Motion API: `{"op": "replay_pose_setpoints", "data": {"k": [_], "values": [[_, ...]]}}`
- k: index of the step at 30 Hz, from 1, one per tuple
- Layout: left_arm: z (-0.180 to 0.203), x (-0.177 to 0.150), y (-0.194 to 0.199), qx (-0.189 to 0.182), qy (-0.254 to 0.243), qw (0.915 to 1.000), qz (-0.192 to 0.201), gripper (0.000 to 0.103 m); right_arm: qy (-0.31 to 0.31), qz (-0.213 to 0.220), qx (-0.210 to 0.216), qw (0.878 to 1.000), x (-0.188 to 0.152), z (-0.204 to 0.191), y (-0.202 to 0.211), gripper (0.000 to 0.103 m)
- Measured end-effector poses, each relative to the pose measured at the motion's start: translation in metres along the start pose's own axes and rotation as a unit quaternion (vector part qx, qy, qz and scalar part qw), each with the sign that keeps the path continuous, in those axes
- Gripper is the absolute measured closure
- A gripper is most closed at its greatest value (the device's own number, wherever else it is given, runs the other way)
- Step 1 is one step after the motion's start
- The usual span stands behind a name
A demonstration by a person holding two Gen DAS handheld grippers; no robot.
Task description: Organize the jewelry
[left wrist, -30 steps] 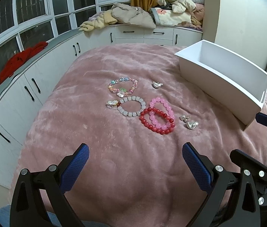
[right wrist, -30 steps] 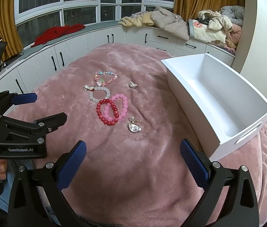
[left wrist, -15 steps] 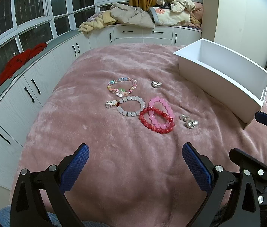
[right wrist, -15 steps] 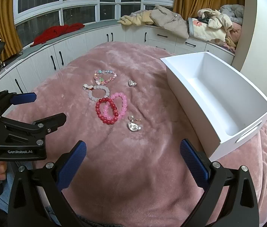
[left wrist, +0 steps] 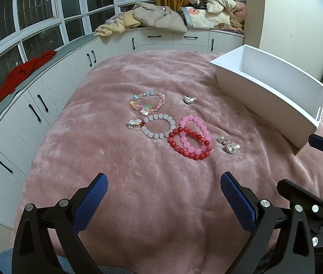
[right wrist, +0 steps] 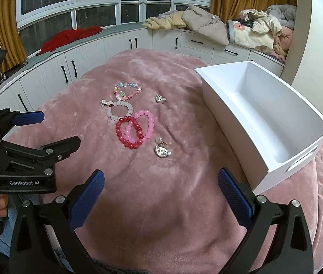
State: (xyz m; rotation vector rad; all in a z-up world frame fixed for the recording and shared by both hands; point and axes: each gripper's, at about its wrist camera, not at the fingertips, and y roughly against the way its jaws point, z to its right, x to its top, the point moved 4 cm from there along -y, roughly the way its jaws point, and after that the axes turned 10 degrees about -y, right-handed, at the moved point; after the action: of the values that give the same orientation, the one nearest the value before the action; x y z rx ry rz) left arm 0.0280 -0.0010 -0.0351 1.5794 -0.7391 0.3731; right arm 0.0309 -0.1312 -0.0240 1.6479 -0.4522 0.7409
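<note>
Jewelry lies on a pink blanket: a red bead bracelet (left wrist: 189,145) overlapping a pink bead bracelet (left wrist: 195,130), a pale grey bracelet (left wrist: 158,125) with a silver charm, a multicoloured bracelet (left wrist: 146,102), a silver piece (left wrist: 189,98) and a silver earring pair (left wrist: 230,146). The same pieces show in the right wrist view, with the red bracelet (right wrist: 129,132) and the earrings (right wrist: 162,150). An empty white box (left wrist: 268,96) stands to the right and also shows in the right wrist view (right wrist: 264,118). My left gripper (left wrist: 163,203) and right gripper (right wrist: 160,196) are open and empty, short of the jewelry.
White cabinets (left wrist: 35,105) run along the bed's left and far sides under windows. Red clothing (left wrist: 24,73) and piled bedding (left wrist: 184,16) lie on the ledge. The left gripper's body (right wrist: 17,159) sits at the left of the right wrist view.
Both grippers have drifted slightly forward toward the jewelry. Nothing was taken hold of; both stay open.
</note>
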Motion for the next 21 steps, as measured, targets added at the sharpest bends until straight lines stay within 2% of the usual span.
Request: {"op": "replay_pose_setpoints", "data": {"k": [21], "values": [[-0.0008, -0.0002, 0.0003, -0.002, 0.003, 1.0000, -0.001, 0.003, 0.000, -0.001, 0.000, 1.000, 0.0003, -0.0010, -0.0001, 0.005]]}}
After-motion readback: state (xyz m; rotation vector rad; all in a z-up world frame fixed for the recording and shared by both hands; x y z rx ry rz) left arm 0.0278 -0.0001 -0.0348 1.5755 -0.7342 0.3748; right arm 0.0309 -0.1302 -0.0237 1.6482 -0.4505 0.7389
